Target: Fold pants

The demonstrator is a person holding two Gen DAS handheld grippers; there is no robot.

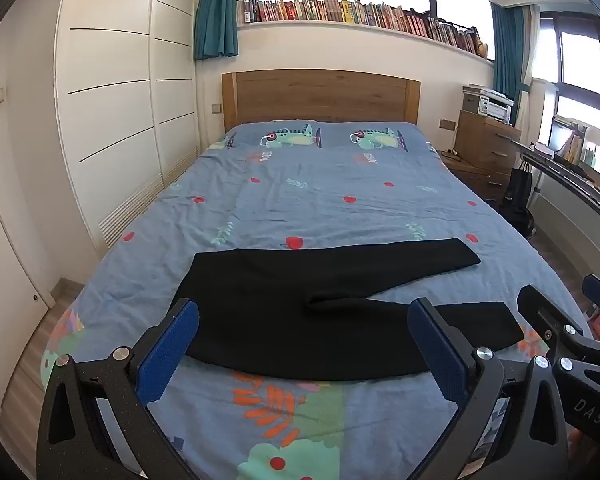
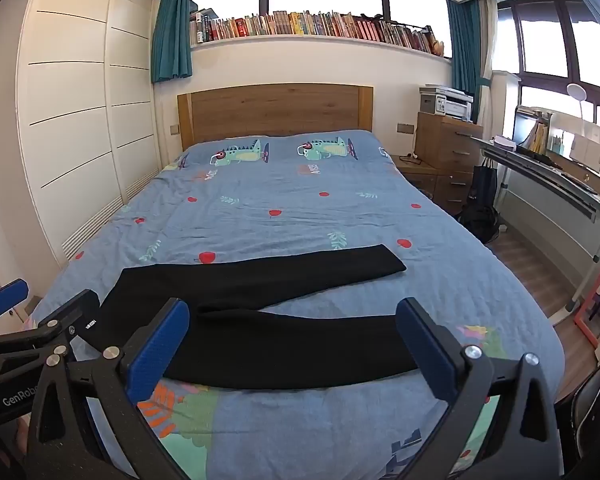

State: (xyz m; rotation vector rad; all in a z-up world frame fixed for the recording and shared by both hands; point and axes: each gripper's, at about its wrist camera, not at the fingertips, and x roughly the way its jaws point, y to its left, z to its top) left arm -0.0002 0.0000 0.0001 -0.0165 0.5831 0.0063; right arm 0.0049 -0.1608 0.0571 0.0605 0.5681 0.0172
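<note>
A: Status? Where are the pants (image 1: 300, 312)?

B: Flat on the bed (image 1: 340, 200), near the foot edge — waist to the left, legs splayed right in a V. Not folded yet, looks like pre-grasp.

A: Fingers?

B: Left gripper (image 1: 304, 344) and right gripper (image 2: 292, 340) both wide, empty, hovering above the cloth.

A: Next?

B: Probably bring one leg over the other — needs a pinch at the near leg's hem and at the waist.

One pair of pants (image 1: 300, 308), one bed (image 1: 320, 208), two grippers.
</note>
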